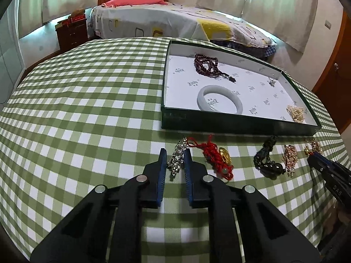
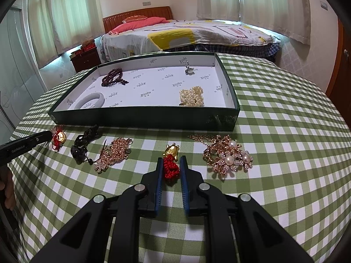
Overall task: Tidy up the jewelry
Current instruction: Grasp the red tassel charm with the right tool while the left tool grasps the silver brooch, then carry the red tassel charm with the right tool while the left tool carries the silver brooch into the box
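Note:
A dark green tray (image 1: 219, 125) (image 2: 142, 118) with a white liner holds a dark red bead string (image 1: 206, 64) (image 2: 111, 77), a white bangle (image 1: 219, 98) (image 2: 91, 103), a pearl bracelet (image 1: 296, 111) (image 2: 192, 96) and a small silver piece (image 2: 188, 70). My left gripper (image 1: 174, 153) is open around a silver rhinestone bracelet (image 1: 177, 157) on the cloth. My right gripper (image 2: 171, 161) is open around a red-cord gold charm (image 2: 171, 160). It also shows in the left wrist view (image 1: 312, 156).
In front of the tray lie a red-cord gold pendant (image 1: 217, 157) (image 2: 58, 138), a black cord pendant (image 1: 266, 160) (image 2: 81, 144), a rose-gold chain (image 1: 289, 157) (image 2: 114, 153) and a pearl brooch (image 2: 228, 155). A bed (image 1: 164, 19) stands beyond the checked table.

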The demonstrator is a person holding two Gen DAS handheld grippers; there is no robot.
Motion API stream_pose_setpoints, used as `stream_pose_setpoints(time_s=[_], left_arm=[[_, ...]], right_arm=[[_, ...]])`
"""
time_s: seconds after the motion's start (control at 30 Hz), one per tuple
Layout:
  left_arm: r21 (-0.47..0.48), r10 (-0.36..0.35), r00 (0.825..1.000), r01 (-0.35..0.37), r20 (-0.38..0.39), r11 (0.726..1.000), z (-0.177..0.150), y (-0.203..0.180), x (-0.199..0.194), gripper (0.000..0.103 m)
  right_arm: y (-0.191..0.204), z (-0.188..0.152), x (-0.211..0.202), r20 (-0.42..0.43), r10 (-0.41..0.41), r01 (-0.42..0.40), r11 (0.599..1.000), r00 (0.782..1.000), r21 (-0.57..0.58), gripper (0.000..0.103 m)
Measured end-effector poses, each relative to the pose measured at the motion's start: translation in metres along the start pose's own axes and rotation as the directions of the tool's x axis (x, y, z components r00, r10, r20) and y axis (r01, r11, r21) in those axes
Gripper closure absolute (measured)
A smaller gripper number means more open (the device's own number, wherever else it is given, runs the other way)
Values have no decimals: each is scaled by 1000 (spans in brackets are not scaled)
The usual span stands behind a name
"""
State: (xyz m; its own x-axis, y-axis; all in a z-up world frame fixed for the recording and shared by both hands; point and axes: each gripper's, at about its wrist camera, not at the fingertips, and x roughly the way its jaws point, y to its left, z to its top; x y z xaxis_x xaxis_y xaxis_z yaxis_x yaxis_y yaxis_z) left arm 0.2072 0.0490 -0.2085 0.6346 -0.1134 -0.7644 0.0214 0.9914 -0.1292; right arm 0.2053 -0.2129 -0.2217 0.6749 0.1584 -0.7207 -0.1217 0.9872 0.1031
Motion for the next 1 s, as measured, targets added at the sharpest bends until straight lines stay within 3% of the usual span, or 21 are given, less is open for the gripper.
stream_pose_setpoints(time_s=[0.43, 1.0], left_arm=[[4, -9, 999, 8, 54, 1000, -16, -5, -36, 87], [30, -85, 988, 82, 130, 996, -3, -35, -67, 87]], right_arm=[[1, -3, -13, 46, 24, -25, 1000, 999, 19, 89], [4, 12, -45, 125, 48, -50, 999, 991, 14, 89]])
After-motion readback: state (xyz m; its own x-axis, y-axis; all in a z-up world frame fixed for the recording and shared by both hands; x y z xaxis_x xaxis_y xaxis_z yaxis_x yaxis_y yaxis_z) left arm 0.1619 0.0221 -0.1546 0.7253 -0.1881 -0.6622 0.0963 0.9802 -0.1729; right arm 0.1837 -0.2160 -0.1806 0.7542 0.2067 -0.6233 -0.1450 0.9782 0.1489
